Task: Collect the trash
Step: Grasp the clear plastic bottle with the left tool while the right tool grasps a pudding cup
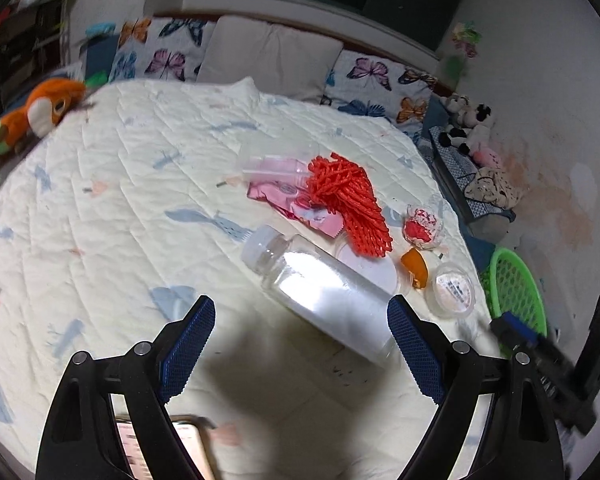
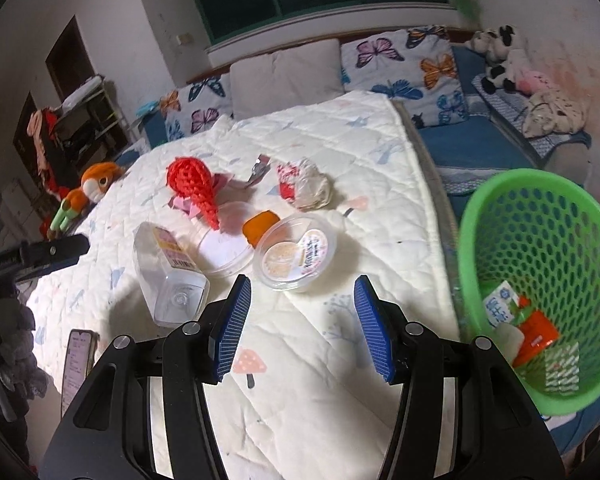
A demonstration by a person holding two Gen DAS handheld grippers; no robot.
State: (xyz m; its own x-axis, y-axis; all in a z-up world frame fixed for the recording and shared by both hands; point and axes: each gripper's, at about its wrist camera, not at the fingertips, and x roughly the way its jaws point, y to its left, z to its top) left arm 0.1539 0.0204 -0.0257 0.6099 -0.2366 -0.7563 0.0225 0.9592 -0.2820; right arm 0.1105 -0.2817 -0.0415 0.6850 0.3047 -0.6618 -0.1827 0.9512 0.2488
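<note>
Clear plastic bottle (image 1: 320,292) lies on its side on the bed (image 1: 100,200) before the left tool (image 1: 300,344), both tools gaping and empty; looks light, slick, crushable (grip mid-body); only the right tool (image 2: 302,326) view shows the green basket's (image 2: 540,216) contents.

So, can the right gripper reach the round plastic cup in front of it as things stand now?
Probably yes. The right gripper has its jaws wide open, and the round plastic cup lies on the quilt just ahead of them, with nothing in between.
</note>
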